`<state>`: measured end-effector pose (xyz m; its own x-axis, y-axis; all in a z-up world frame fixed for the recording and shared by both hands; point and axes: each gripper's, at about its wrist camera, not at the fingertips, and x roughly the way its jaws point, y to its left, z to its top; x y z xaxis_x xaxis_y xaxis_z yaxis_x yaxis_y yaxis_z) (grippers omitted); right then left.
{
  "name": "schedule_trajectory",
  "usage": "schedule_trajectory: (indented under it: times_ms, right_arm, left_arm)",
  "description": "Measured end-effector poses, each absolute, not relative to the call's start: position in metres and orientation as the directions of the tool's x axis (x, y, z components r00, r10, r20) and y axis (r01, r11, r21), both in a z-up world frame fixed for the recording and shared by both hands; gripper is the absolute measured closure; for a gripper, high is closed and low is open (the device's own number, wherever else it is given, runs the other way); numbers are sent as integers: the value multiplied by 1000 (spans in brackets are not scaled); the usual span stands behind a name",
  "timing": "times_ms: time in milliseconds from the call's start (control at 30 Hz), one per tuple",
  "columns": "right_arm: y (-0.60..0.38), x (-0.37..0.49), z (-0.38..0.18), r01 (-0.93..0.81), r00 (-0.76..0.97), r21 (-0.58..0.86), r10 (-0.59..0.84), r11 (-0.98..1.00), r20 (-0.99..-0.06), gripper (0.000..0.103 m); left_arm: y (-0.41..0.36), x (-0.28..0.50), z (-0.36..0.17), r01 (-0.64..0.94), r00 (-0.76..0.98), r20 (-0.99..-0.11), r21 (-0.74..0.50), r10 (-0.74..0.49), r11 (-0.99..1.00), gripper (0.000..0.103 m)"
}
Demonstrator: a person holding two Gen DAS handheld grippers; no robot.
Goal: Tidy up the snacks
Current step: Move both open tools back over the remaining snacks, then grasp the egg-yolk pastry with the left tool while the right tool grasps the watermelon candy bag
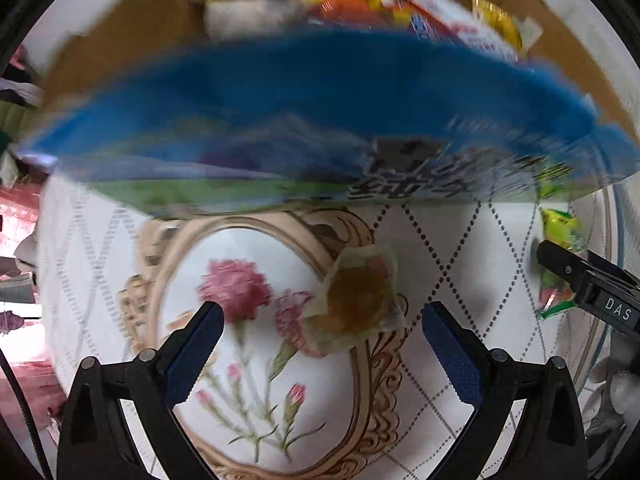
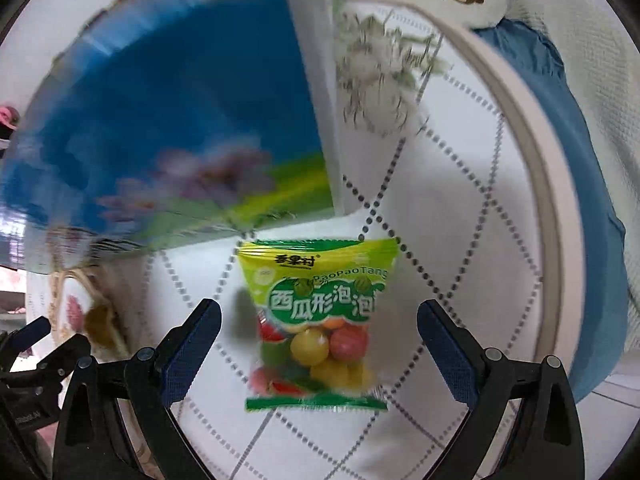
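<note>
Hovering: right tongs (image 2: 318, 320) spread wide over candy bag (image 2: 320, 320).

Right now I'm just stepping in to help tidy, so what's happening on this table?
A person holds a gripper in each hand over a flower-print tablecloth. The left gripper is open around a small yellow-brown snack packet; the right gripper is open around a green bag of gumballs. Neither is gripped yet. Behind them stands an open blue box already holding several snack packs.

Motion blur smears the blue box (image 1: 320, 120) (its printing unreadable), which hides the snacks (image 1: 360, 8) behind.
</note>
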<state>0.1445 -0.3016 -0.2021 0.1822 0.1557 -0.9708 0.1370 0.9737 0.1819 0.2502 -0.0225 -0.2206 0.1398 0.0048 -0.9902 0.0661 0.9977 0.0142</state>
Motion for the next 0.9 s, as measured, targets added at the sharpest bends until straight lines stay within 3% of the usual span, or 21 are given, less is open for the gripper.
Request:
schedule_trajectory:
  times_ms: [133,267,333,433,467,533,600,900]
  right_arm:
    - [-299,148,-222,120,170,153,132,981,-977,0]
    - [-300,150,-231,120,157,155,136,981,-978,0]
    - [-301,149,-234,110,155,164,146,980,-977,0]
    - [-302,152,-232,64,137,163,153,985,-979,1]
    - [-300,151,-229,57,145,154,145,986,-979,3]
    - [-298,143,-220,53,191,139,126,989,-973,36]
    - [-298,135,-212,49,221,147,133,988,-966,47]
    - [-273,77,-200,-6,180,220,217,976,-959,48]
  left_arm:
    - [-26,255,-234,76,150,-989,20,8,997,21]
    - [-28,257,-234,76,147,-989,-8,-19,997,33]
    - [-29,255,-234,73,146,-989,-11,-22,997,35]
    - [-28,256,-235,71,135,-990,-25,-35,997,49]
    - [-29,256,-234,72,134,-990,-24,-33,997,49]
    - [-28,253,-235,76,141,-990,-14,-25,997,50]
    - [-27,248,-234,77,147,-989,-5,-16,997,50]
    - [-5,185,-237,55,68,-993,-97,-101,994,50]
